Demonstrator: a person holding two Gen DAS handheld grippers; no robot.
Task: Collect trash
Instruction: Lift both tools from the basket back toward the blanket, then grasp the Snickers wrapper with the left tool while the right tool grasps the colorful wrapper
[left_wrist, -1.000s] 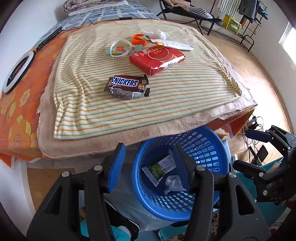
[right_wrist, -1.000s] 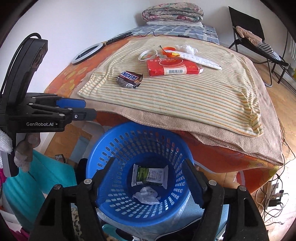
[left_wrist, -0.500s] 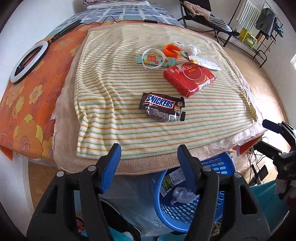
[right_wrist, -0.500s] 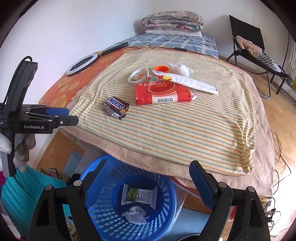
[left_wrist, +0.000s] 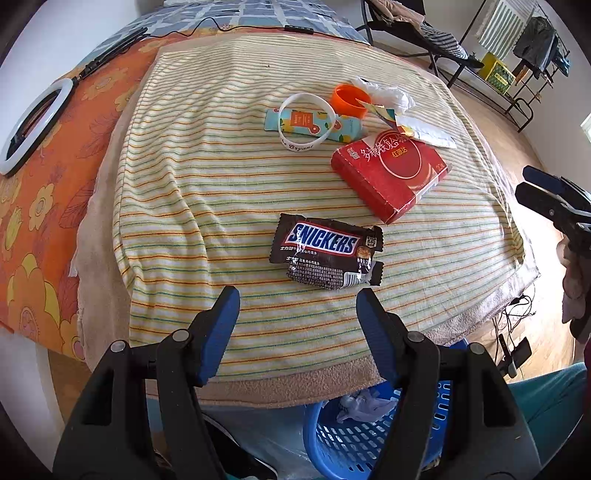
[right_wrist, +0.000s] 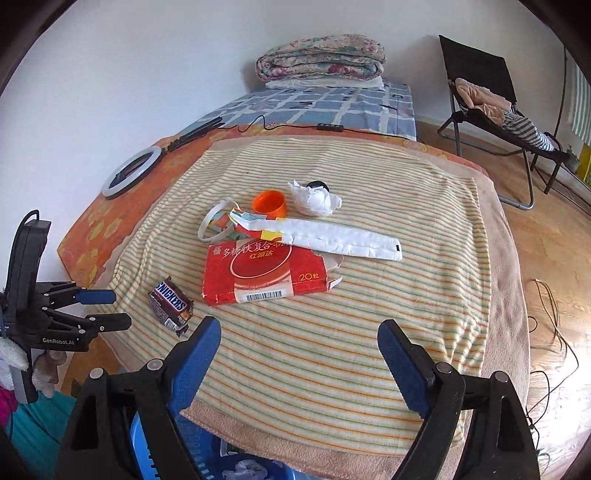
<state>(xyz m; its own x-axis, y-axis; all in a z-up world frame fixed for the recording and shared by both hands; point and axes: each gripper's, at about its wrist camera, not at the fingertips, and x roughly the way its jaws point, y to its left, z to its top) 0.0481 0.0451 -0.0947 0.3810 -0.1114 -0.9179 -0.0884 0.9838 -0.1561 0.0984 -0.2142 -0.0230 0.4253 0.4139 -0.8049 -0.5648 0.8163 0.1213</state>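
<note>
Jaws wide, your left hand-held gripper (left_wrist: 297, 308) hovers empty before the Snickers wrapper (left_wrist: 327, 254). Your right hand-held gripper (right_wrist: 299, 341) gapes empty too, touching nothing.

We see our left gripper (left_wrist: 297, 291) as matte black arms tipped with blue pads (left_wrist: 221, 332), silver screw heads at the joints. Our right gripper (right_wrist: 299, 332) matches it: black frame, blue fingertips (right_wrist: 400, 363), round screws. At the left edge of the right wrist view, white "GenRobot.AI" lettering marks the black housing.

Crumpled Snickers wrapper (left_wrist: 327, 254) flat beside torn red box (left_wrist: 389, 173)
</note>
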